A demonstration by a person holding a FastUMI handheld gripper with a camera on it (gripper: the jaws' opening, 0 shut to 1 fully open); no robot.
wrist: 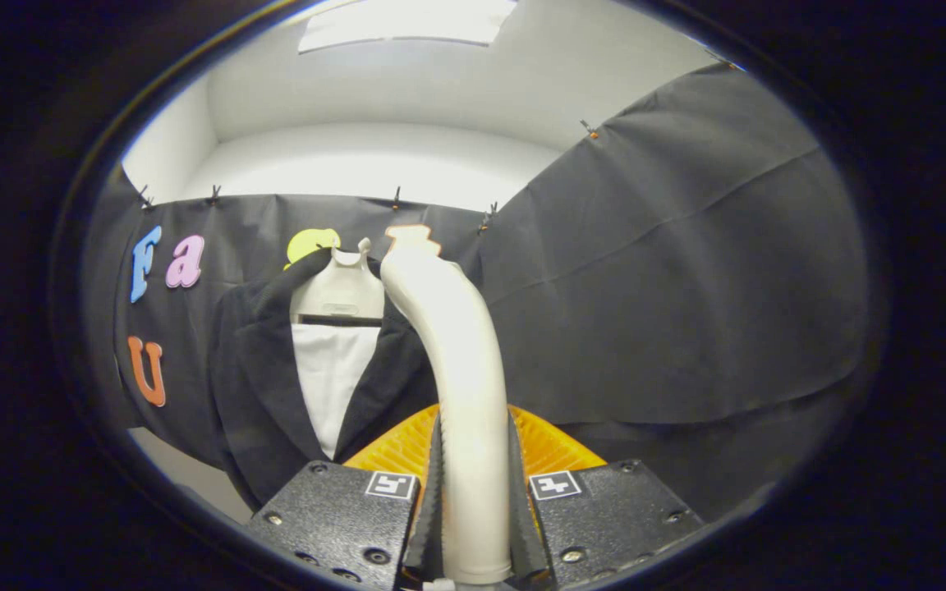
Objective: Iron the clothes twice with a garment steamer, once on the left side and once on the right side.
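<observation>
The claw (473,525) is clamped on the smooth cream-white plastic handle of the garment steamer (461,386), one finger pressing each side of it low down, so the tool rises ahead along the line of the fingers and bends at its upper end toward the clothes. Gripping the handle near its base probably gives firm control over where the head points, and leaves the curved neck free to reach forward. Behind the handle, between the fingers, a ribbed orange part (551,447) fans out; what it belongs to I cannot tell.

Beyond the steamer hangs the dark suit jacket (255,386) with a white shirt front (329,386) showing between its lapels, carried on a pale plastic hanger (340,295). It hangs upright and open-fronted, which suits a vertical pass down each side. The steamer head looks level with the collar; whether it touches the cloth cannot be told.

Black cloth walls (670,279) enclose the booth, pinned along their top edge, with white wall and a ceiling light panel (407,20) above.
</observation>
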